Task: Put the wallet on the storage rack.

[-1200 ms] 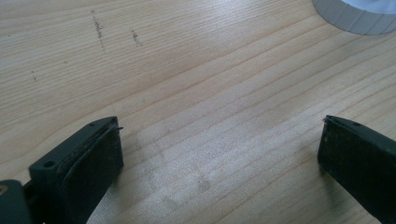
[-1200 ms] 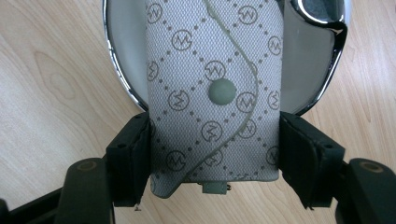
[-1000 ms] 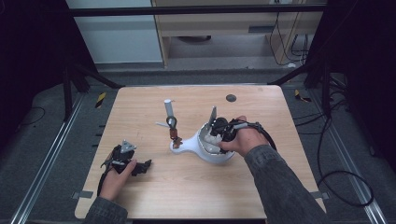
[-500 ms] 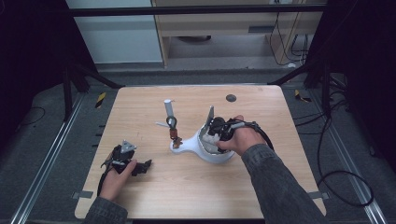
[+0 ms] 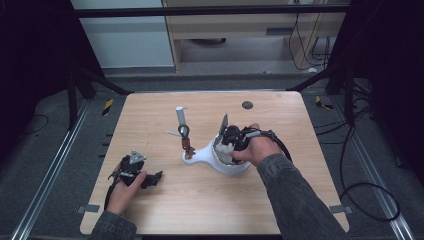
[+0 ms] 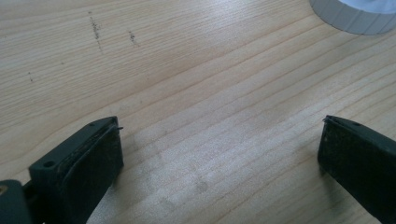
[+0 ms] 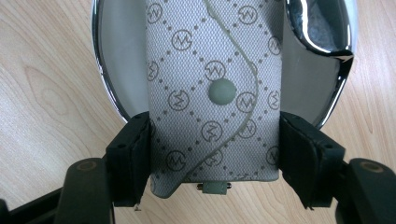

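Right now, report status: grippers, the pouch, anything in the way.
Right hand-held gripper shut on grey patterned pouch, over white bowl. Left hand-held gripper open, resting on table. White tube and keyring stand apart, left of the bowl.

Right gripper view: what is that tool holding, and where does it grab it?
The right tool is shut on a grey fabric pouch with a monogram print, its pads pressing the pouch's two long sides near the lower end, over a shiny metal bowl.
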